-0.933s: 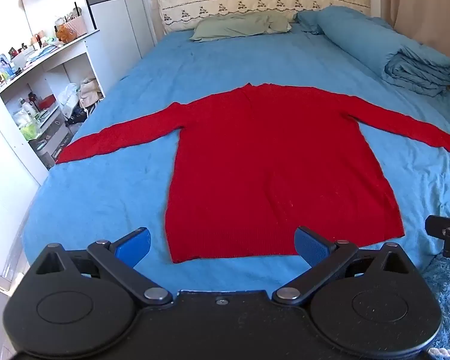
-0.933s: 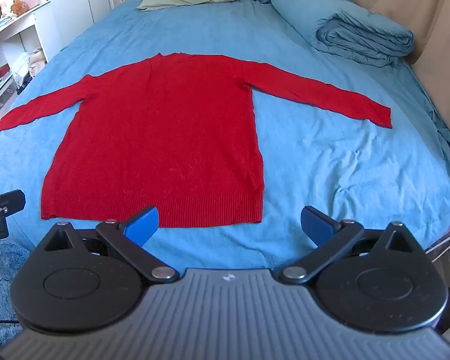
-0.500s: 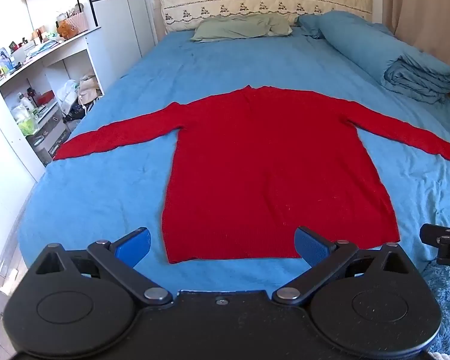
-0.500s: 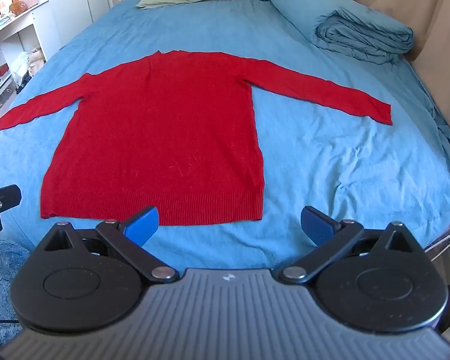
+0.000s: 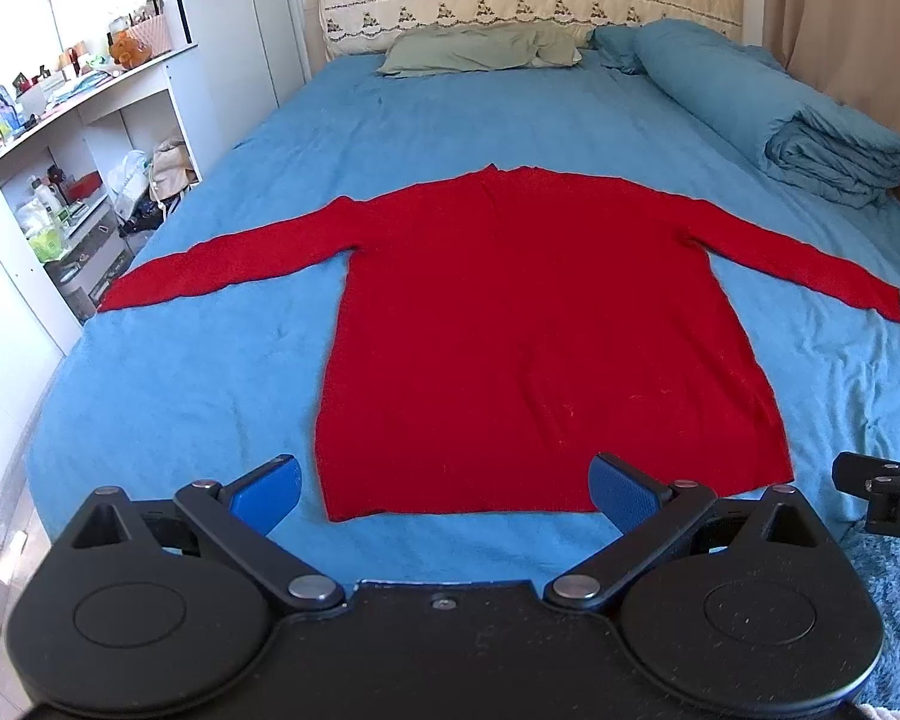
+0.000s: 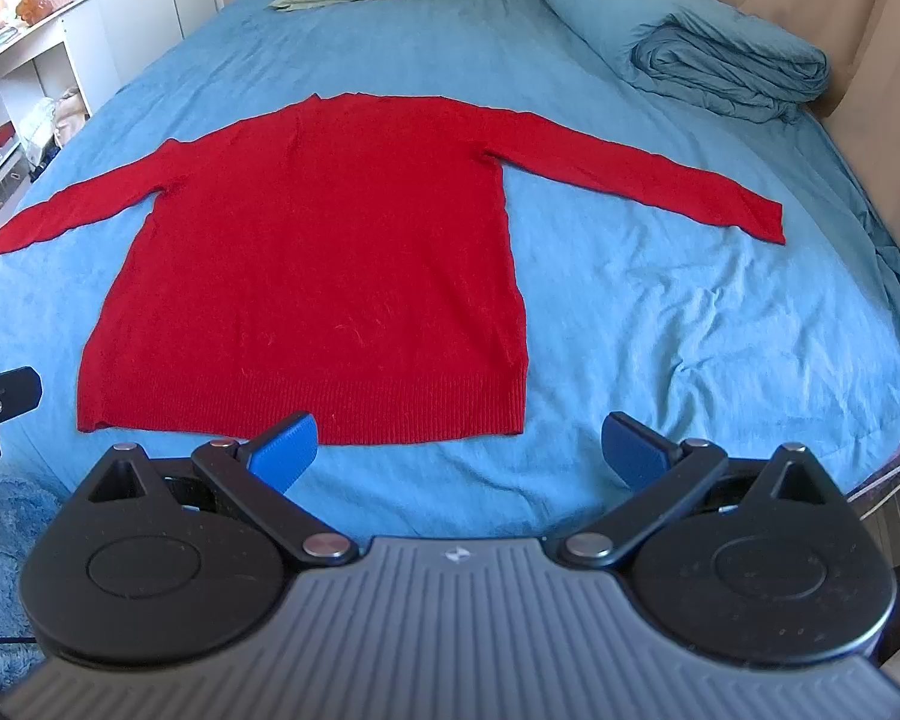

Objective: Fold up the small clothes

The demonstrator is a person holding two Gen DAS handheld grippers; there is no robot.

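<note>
A red long-sleeved sweater point(image 5: 534, 324) lies flat on the blue bed point(image 5: 198, 396), sleeves spread to both sides, hem nearest me. It also shows in the right wrist view point(image 6: 324, 276). My left gripper point(image 5: 444, 489) is open and empty, held just before the hem's left half. My right gripper point(image 6: 459, 450) is open and empty, held before the hem's right corner. Each gripper shows at the edge of the other's view, the right one point(image 5: 882, 495) and the left one point(image 6: 0, 402).
A folded blue duvet point(image 5: 810, 138) lies along the bed's right side. A green pillow point(image 5: 474, 51) sits at the headboard. White shelves point(image 5: 60, 180) full of small items stand left of the bed. A curtain point(image 6: 840, 30) hangs on the right. A blue rug point(image 6: 0, 540) lies below.
Both grippers have drawn slightly back and up from the bed, so the sweater sits a little further off. The jaws stayed open. The sweater has not moved.
</note>
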